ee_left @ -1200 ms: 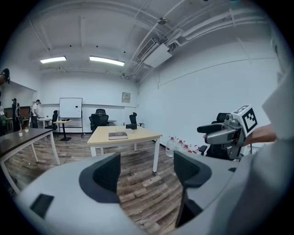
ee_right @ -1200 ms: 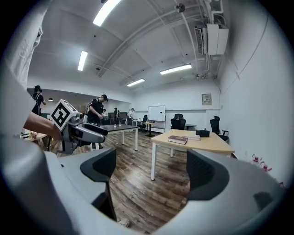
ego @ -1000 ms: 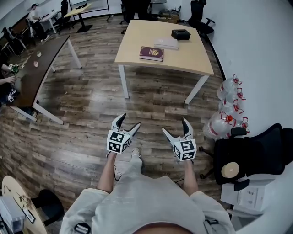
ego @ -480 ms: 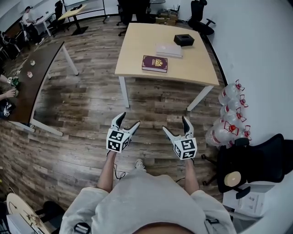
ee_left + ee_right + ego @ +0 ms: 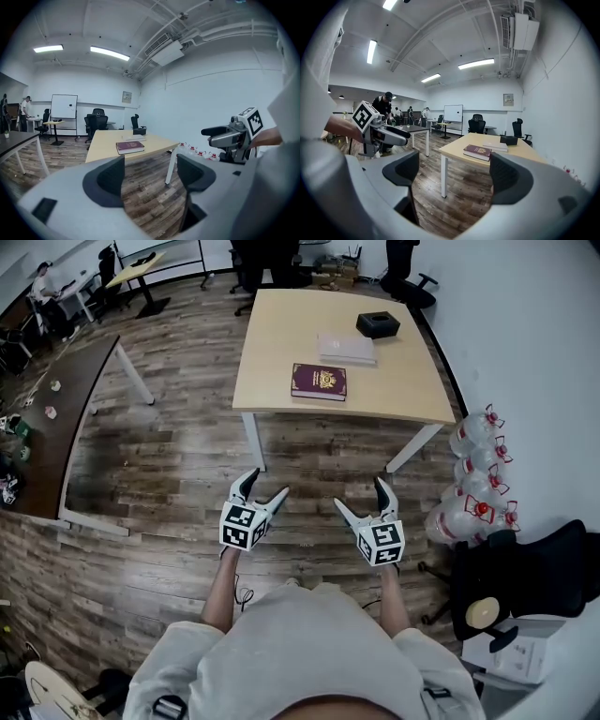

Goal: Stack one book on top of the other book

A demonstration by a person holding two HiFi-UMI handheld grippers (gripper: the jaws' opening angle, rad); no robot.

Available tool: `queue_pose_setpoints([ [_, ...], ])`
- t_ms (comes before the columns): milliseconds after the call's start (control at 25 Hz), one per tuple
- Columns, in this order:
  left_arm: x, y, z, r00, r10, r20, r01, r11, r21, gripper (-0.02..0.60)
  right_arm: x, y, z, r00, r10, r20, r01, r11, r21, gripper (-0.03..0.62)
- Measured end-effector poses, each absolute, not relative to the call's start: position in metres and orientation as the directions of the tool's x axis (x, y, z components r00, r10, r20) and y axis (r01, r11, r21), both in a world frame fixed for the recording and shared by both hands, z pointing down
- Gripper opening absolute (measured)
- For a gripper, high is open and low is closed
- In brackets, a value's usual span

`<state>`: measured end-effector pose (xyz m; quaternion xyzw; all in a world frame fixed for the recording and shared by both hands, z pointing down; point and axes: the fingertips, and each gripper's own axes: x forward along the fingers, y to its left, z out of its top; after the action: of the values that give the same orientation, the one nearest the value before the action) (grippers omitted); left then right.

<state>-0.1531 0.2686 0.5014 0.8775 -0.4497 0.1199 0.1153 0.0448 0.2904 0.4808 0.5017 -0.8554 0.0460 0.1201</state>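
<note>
A dark red book (image 5: pixel 320 382) lies near the front edge of a light wooden table (image 5: pixel 281 343); it also shows as the red book (image 5: pixel 130 147) and the red book (image 5: pixel 477 152) in the gripper views. A pale book (image 5: pixel 346 347) lies behind it, toward the table's far right. My left gripper (image 5: pixel 259 494) and right gripper (image 5: pixel 362 502) hang open and empty over the wooden floor, well short of the table. Each gripper view shows the other one: the right gripper (image 5: pixel 220 133) and the left gripper (image 5: pixel 396 133).
A black box (image 5: pixel 377 325) sits at the table's far edge. Water jugs (image 5: pixel 478 484) stand along the right wall, with a black office chair (image 5: pixel 525 568) near them. A dark long table (image 5: pixel 56 418) is at the left. Chairs stand beyond the table.
The table and books have drawn nearer and lower in the head view as the person steps forward. Both grippers keep their pose, open.
</note>
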Motion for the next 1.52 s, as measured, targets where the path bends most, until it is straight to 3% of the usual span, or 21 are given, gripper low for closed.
queue_pose_setpoints([
  [800, -0.149, 0.156, 0.509, 0.552, -0.775, 0.307, -0.832, -0.537, 0.138, 0.36, 0.054, 0.185, 0.495, -0.458, -0.851, 0.255, -0.877, 0.48, 0.025, 0.44],
  [1520, -0.123, -0.03, 0.51, 0.505, -0.794, 0.337, -0.862, -0.484, 0.149, 0.359, 0.077, -0.013, 0.494, -0.513, -0.82, 0.253, -0.849, 0.529, -0.008, 0.434],
])
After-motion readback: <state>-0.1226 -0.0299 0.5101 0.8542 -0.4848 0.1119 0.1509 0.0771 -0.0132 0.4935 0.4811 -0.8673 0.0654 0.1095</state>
